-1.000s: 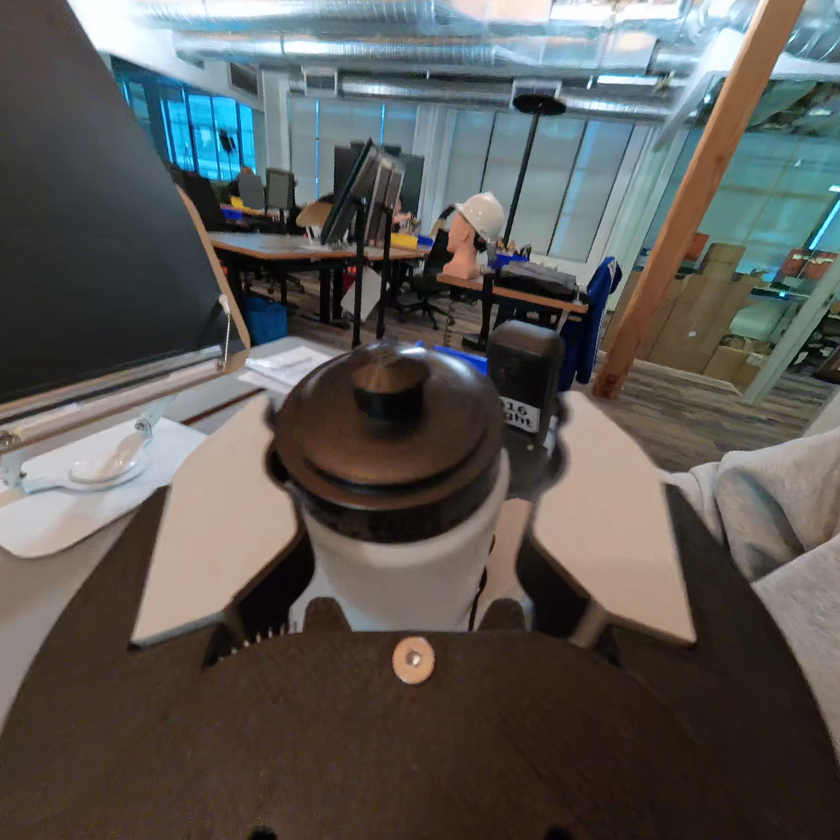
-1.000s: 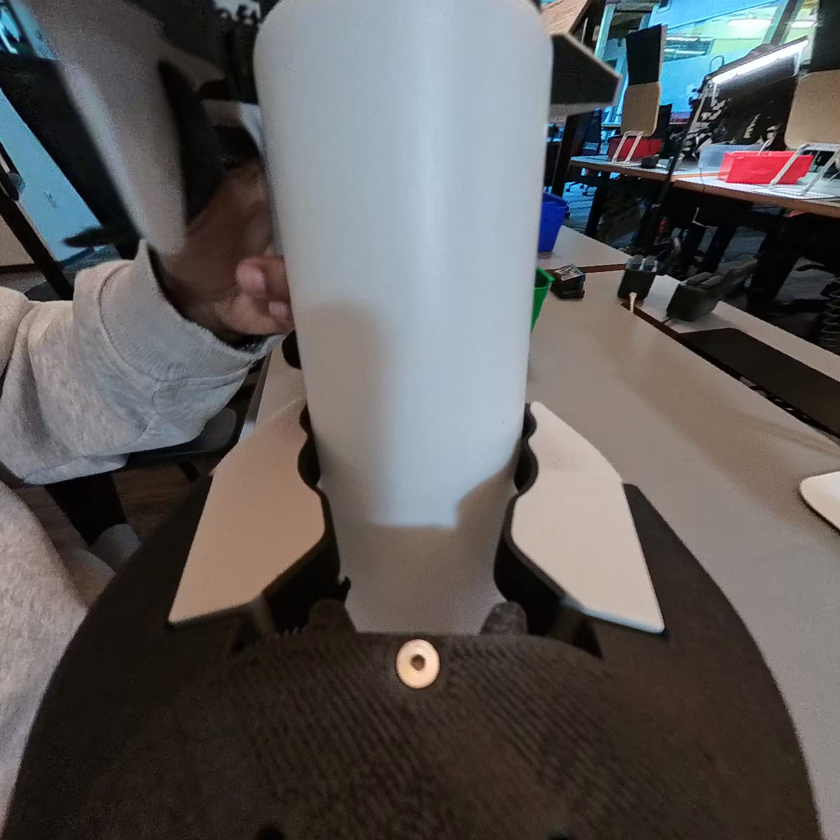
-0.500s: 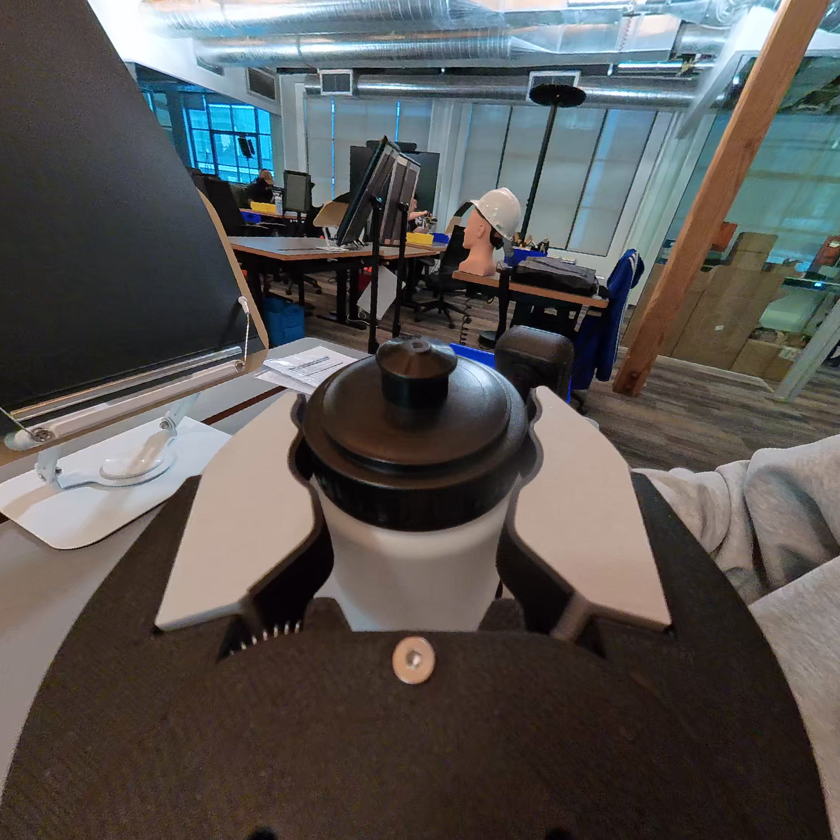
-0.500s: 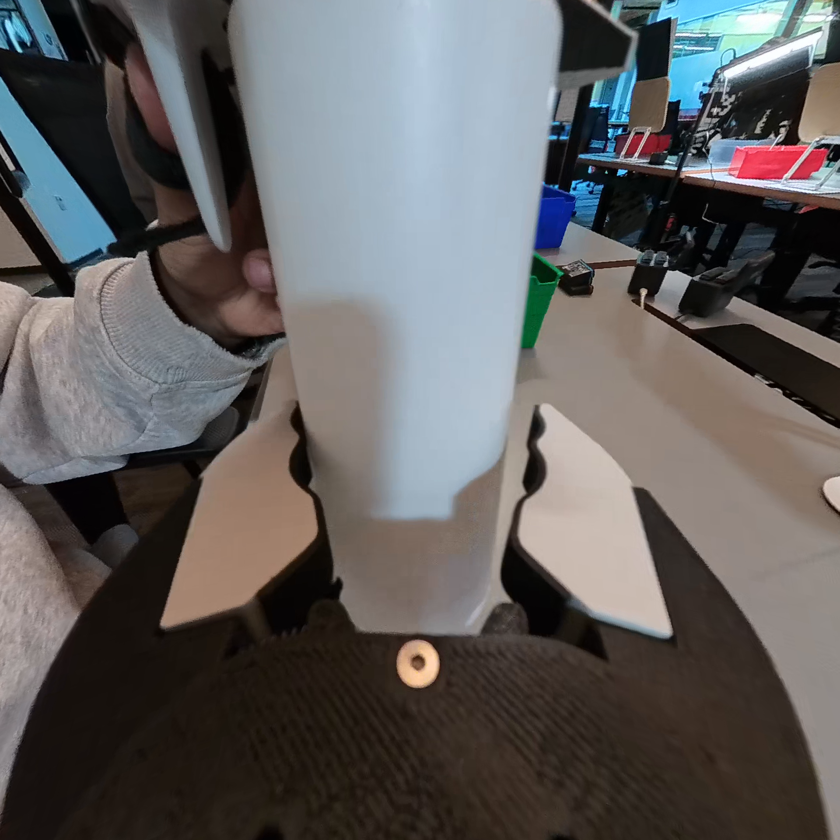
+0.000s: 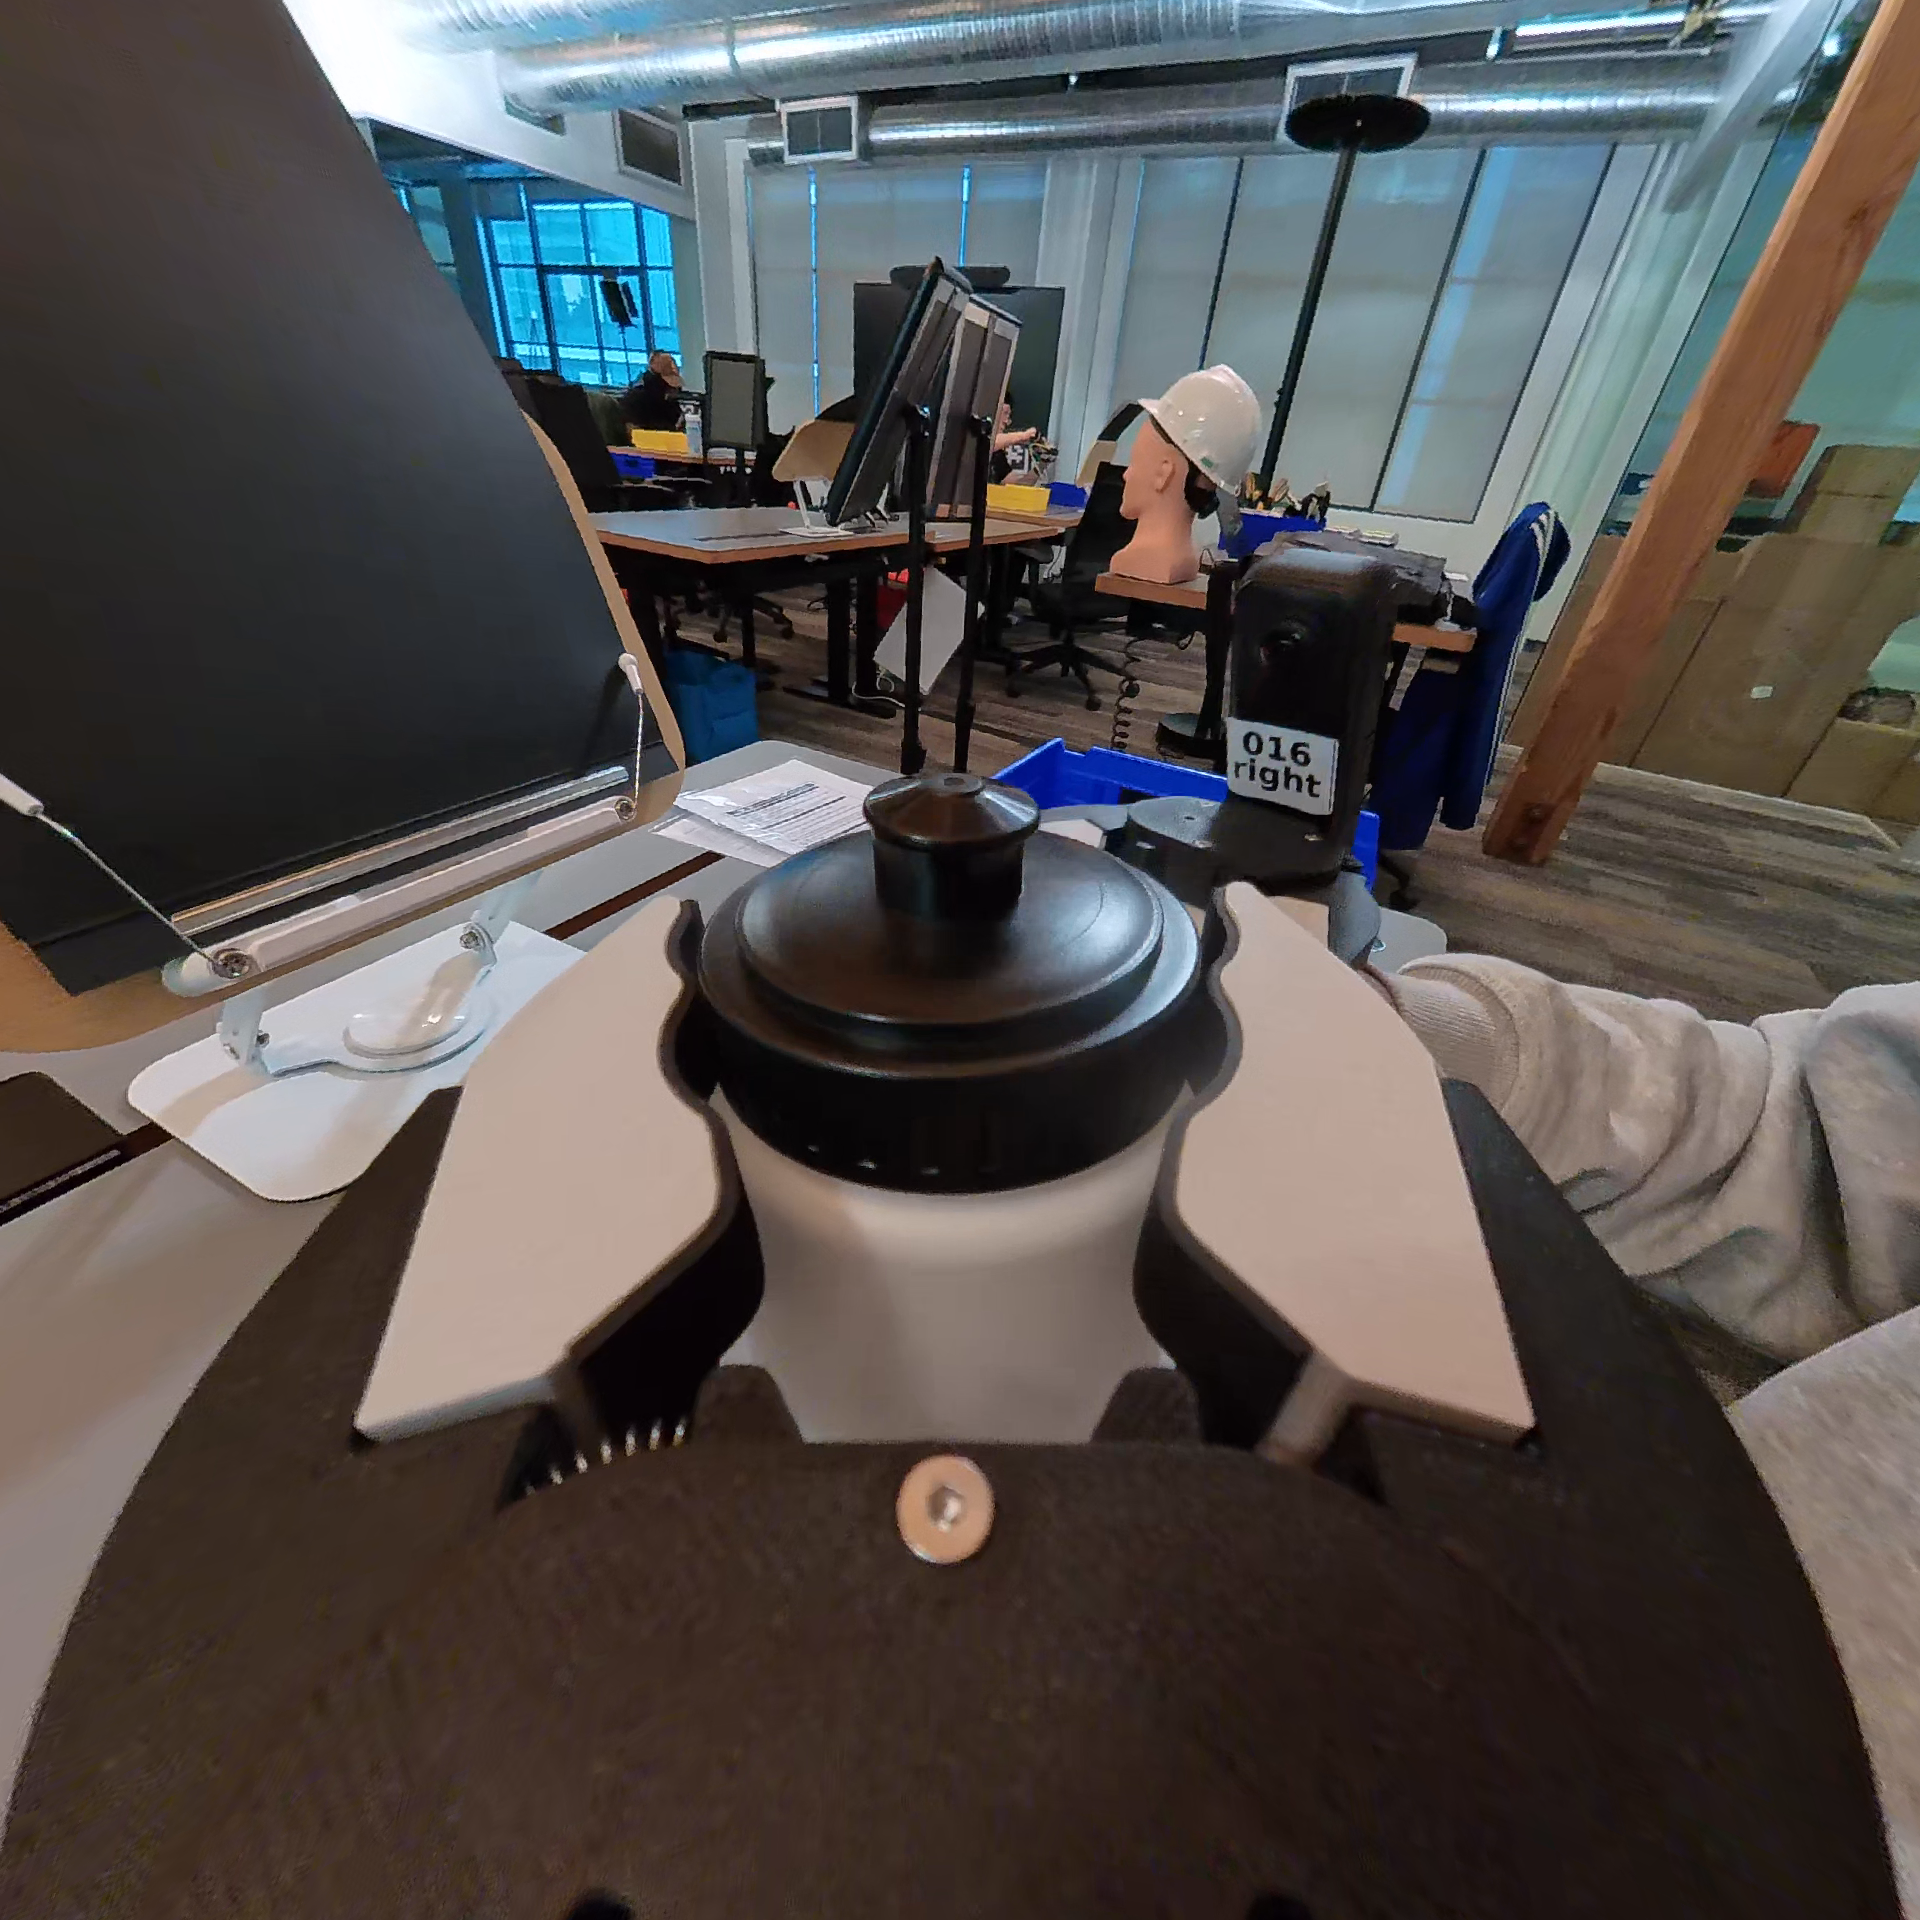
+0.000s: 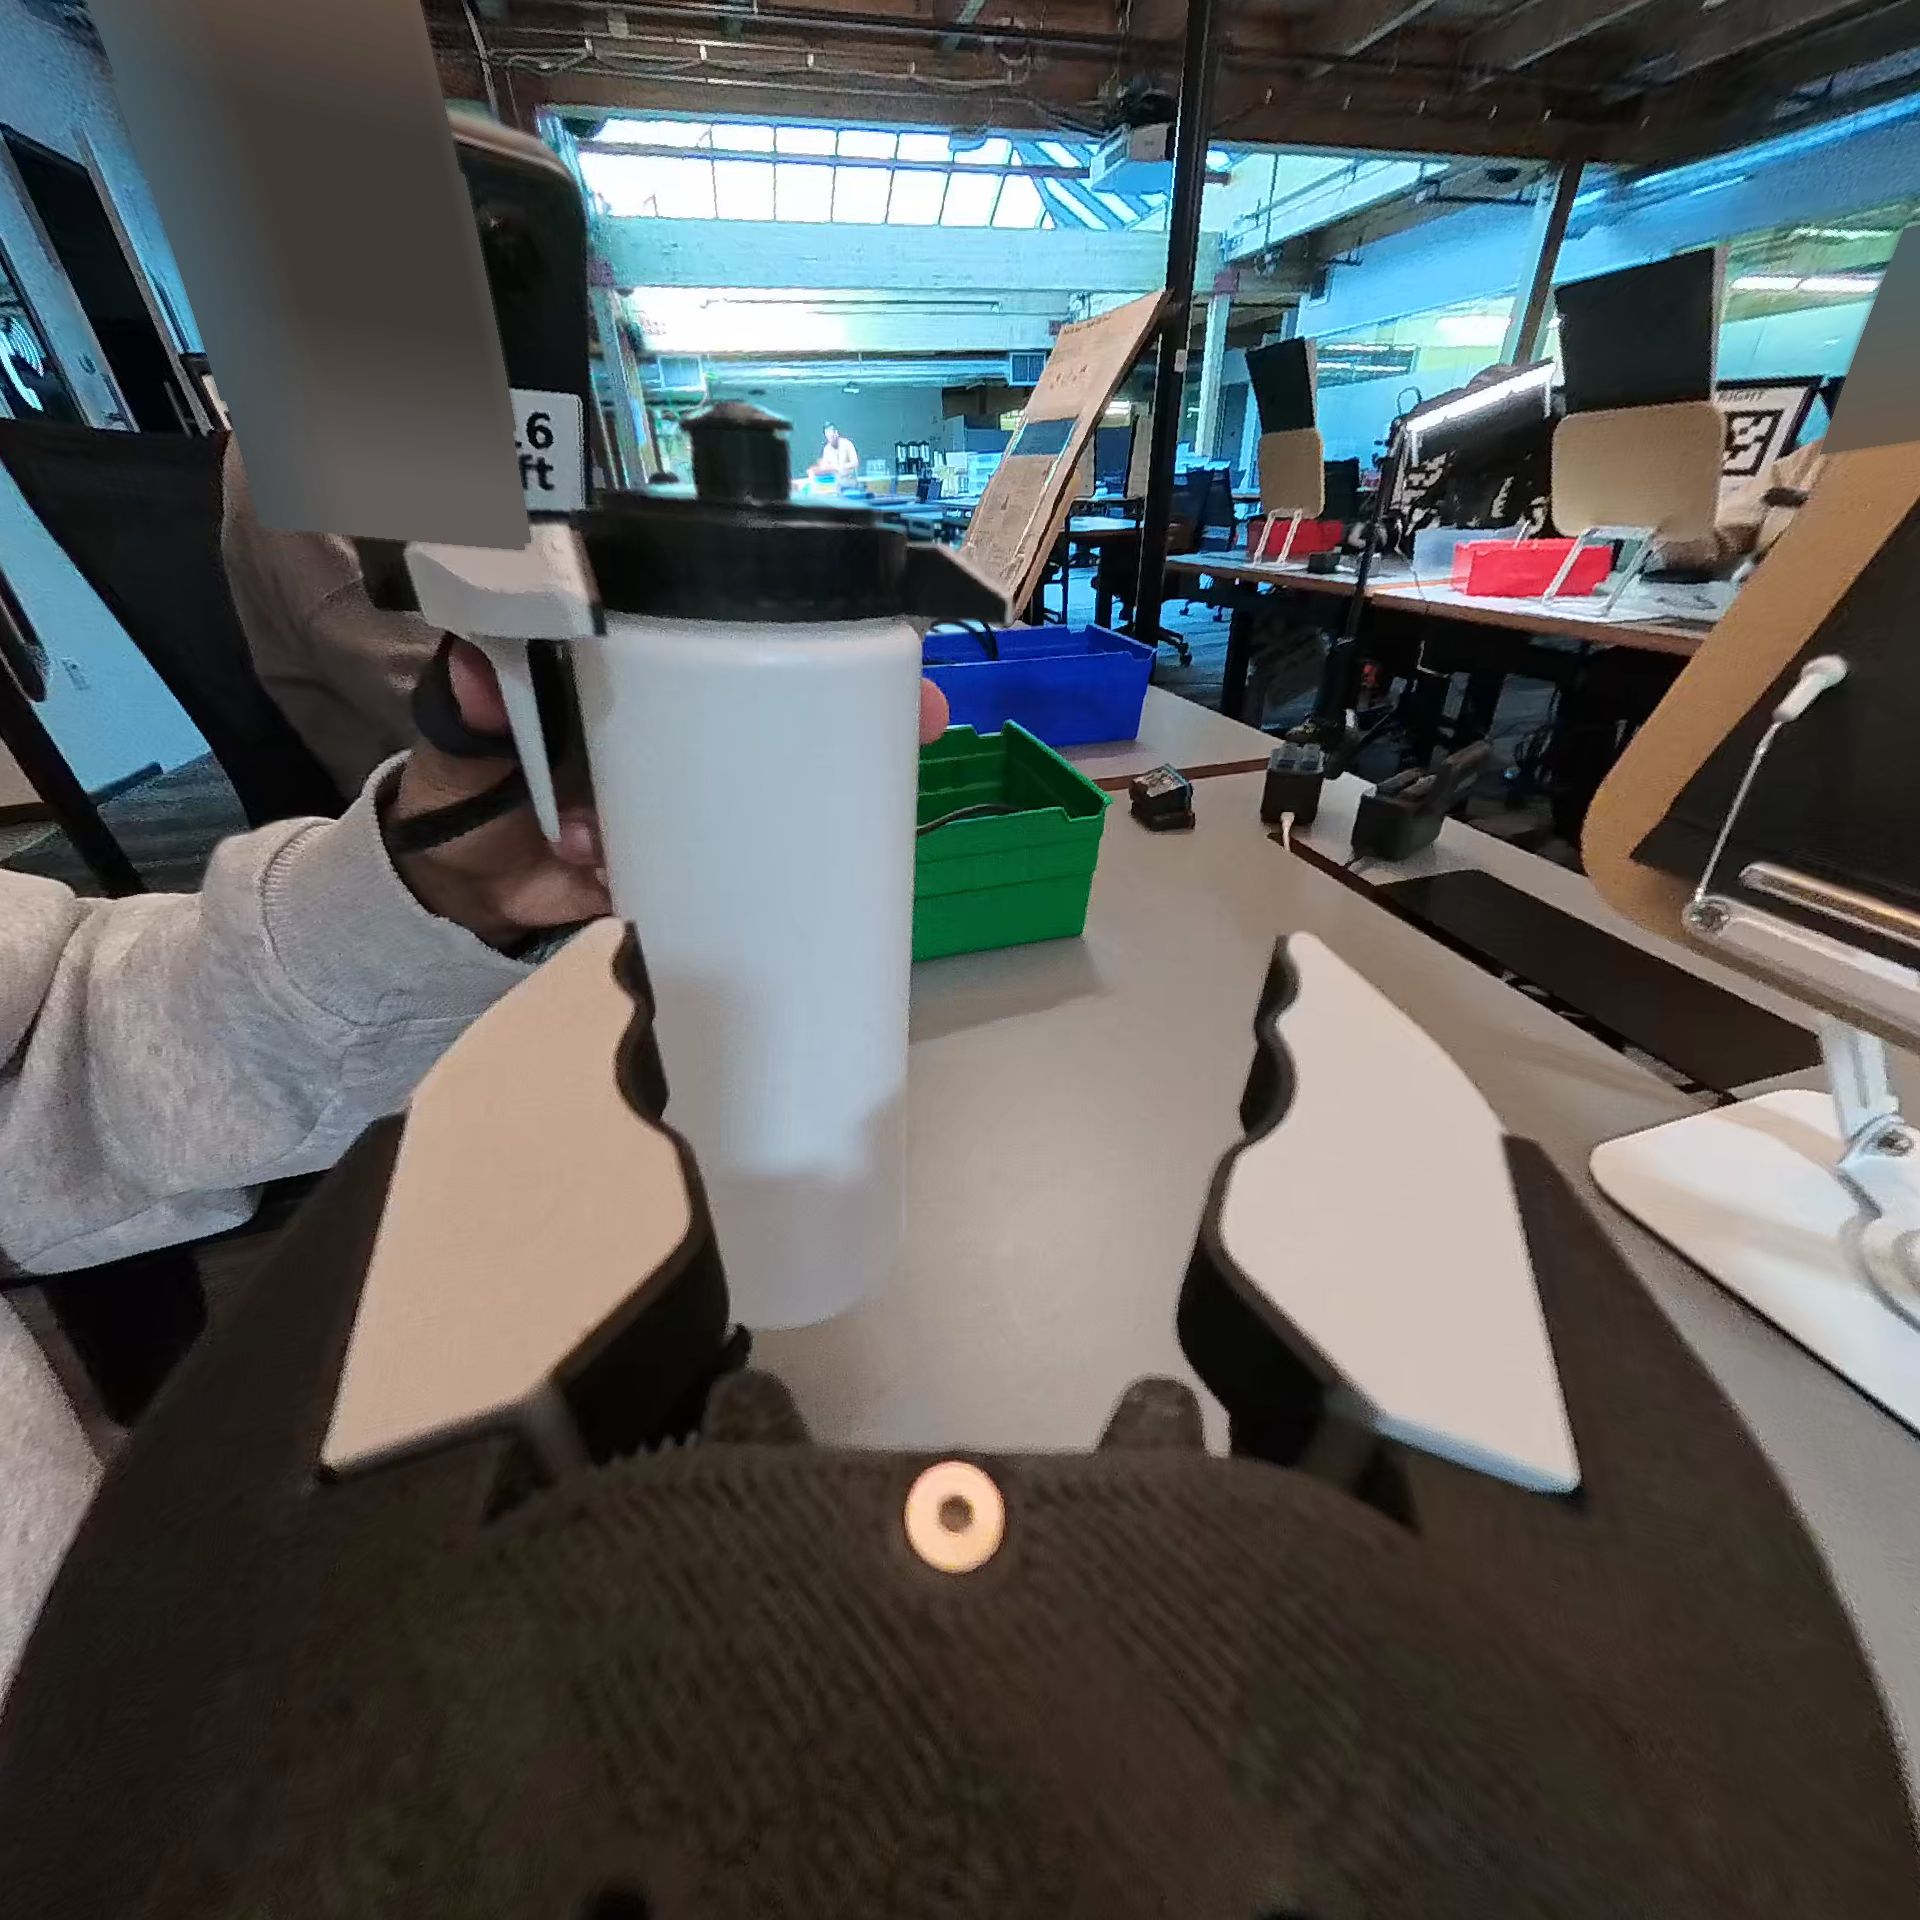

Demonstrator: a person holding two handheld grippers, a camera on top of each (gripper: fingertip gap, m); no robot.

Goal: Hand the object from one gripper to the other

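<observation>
Item: white bottle (image 6: 758,935), black cap (image 5: 940,997).
Place: in the air above the desk (image 6: 1091,1091).
My left gripper (image 5: 945,1049): pinching it at the cap.
My right gripper (image 6: 951,1132): spread, bottle only beside one finger.
Handover: apparently done; right only needs to pull clear.

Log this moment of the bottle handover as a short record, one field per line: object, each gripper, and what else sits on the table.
object: white bottle with black lid, upright, off the table
left gripper: shut on the bottle just under the lid
right gripper: open, jaws spread; bottle's lower end near its left finger, grip released
handover state: bottle carried by the left gripper alone
table: green bin, blue bin behind it, small black chargers
</observation>
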